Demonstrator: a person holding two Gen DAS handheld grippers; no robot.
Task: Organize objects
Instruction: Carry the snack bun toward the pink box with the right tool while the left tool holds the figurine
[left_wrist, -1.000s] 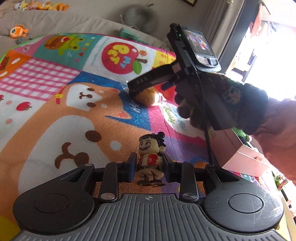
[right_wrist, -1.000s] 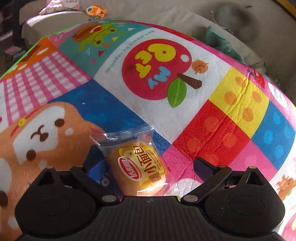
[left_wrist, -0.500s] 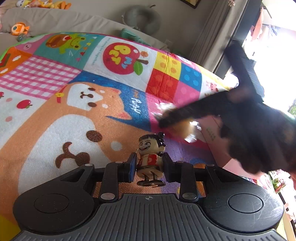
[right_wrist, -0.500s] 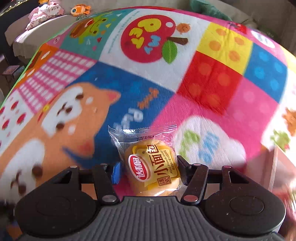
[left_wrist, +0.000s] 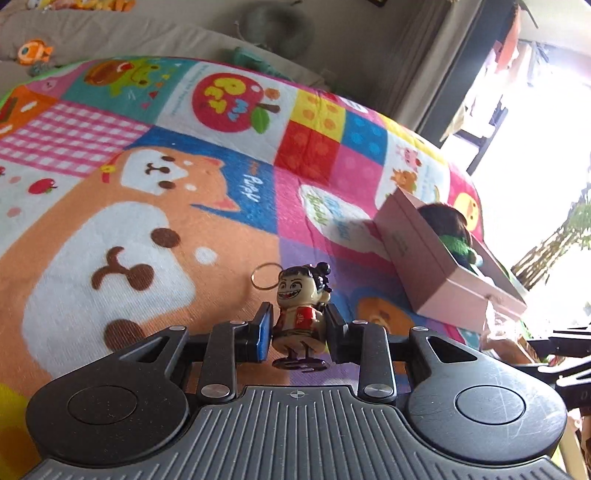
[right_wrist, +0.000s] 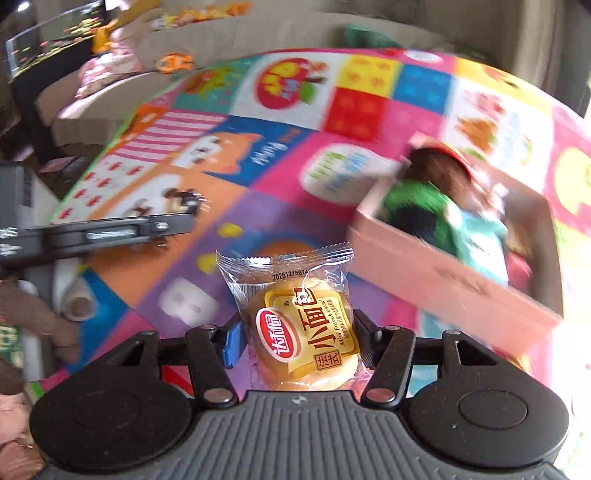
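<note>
My right gripper (right_wrist: 297, 341) is clamped on the wrapped mini bread (right_wrist: 304, 332), pads pressing the soft bun from both sides, and the pink box (right_wrist: 458, 277) sits at about two o'clock from it in that view, blurred, with a plush toy in green (right_wrist: 424, 206) filling much of its near end. My left gripper (left_wrist: 297, 332) is closed around the little grinning figurine (left_wrist: 301, 310), whose key ring (left_wrist: 265, 276) loops out at eleven o'clock from its head; from that camera the box (left_wrist: 436, 273) lies at two o'clock on the patchwork play mat (left_wrist: 147, 206). I judge both items are bound for the box, and that is where I see trouble. If I bring both hands in together, the grippers may knock each other, since part of the right one shows at the four o'clock edge of the left view. The slick wrapper could let the bread slide out if I swing fast. The plush leaves little free floor, so a careless release may perch the bread on the rim. The dangling ring might catch the box wall.
</note>
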